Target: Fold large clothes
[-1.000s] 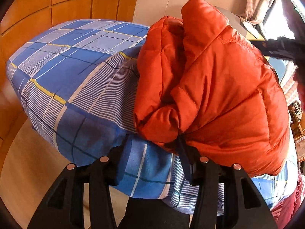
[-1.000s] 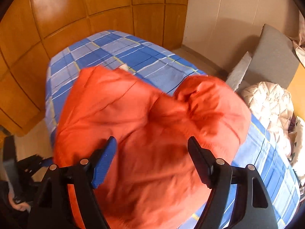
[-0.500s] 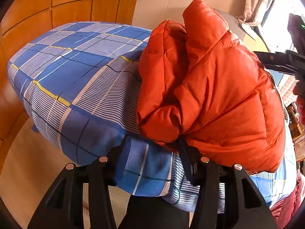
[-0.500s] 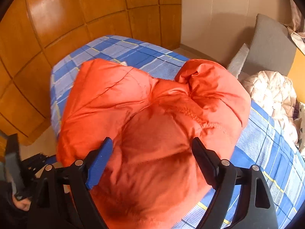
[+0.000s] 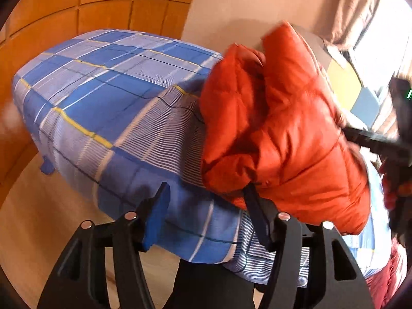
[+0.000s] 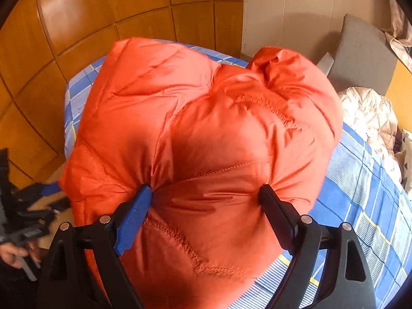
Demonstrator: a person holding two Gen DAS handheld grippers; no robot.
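An orange puffer jacket (image 5: 283, 128) is bunched up on the bed with the blue plaid sheet (image 5: 116, 97). My left gripper (image 5: 206, 206) is open at the bed's near edge; its right finger touches the jacket's lower bulge and nothing sits between the jaws. My right gripper (image 6: 206, 200) has its jaws spread wide around a thick fold of the jacket (image 6: 206, 141), both fingers pressing into the fabric, and holds it raised. The right gripper (image 5: 373, 139) also shows at the jacket's right side in the left wrist view.
Wooden wall panels (image 6: 77, 25) stand behind the bed. A grey cushion (image 6: 360, 56) and a cream quilted garment (image 6: 368, 118) lie at the bed's far right. Wooden floor (image 5: 38, 219) lies to the left. A bright window (image 5: 381, 38) is at the right.
My right gripper has pushed into the jacket and lifted it, so the fabric now fills its view. My left gripper has drawn back slightly; the bed looks farther away.
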